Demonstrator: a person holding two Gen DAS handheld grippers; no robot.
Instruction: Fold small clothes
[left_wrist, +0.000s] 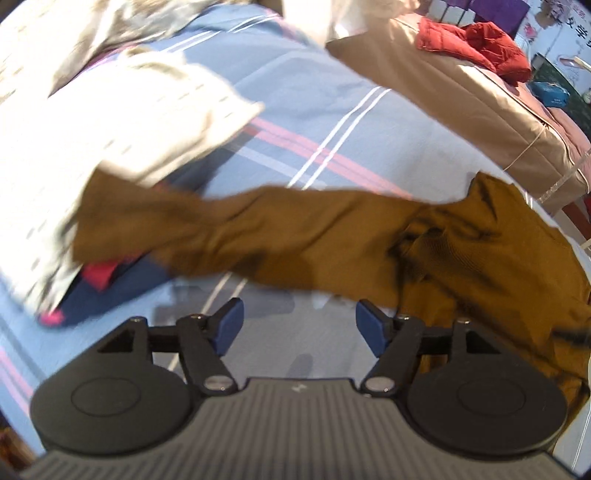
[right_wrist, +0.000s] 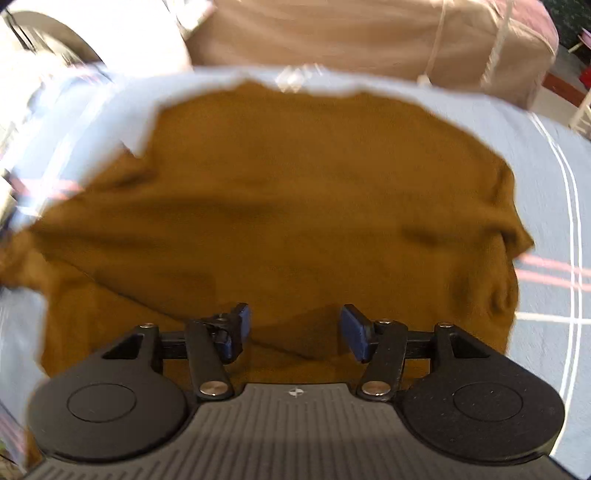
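Brown top (right_wrist: 288, 206) spread across the blue striped bed sheet (left_wrist: 332, 110), body lying mostly flat, a few soft ridges across the middle. One long sleeve (left_wrist: 229, 229) stretched out sideways from the body, its cuff end lapping over a pale striped garment (left_wrist: 122, 122) and just above a dark blue and red piece (left_wrist: 99, 284). Not folded yet, by the look of it: sleeve out, body at full spread, no crease lines set.

Left hand-held gripper (left_wrist: 299, 325) hanging over bare sheet just short of the sleeve, blue pads spread apart, nothing between them. Right hand-held gripper (right_wrist: 295, 328) hovering over the near part of the body, pads wide apart too, cloth beneath but not pinched.

Likely stage: laid out, smoothing about done, first fold yet to come. Left to do, as a guess: sleeve in over the body, the far side likewise, then body doubled over. Other clothes waiting nearby, plus a red garment (left_wrist: 476, 44) on the tan cover (left_wrist: 443, 96) well beyond.
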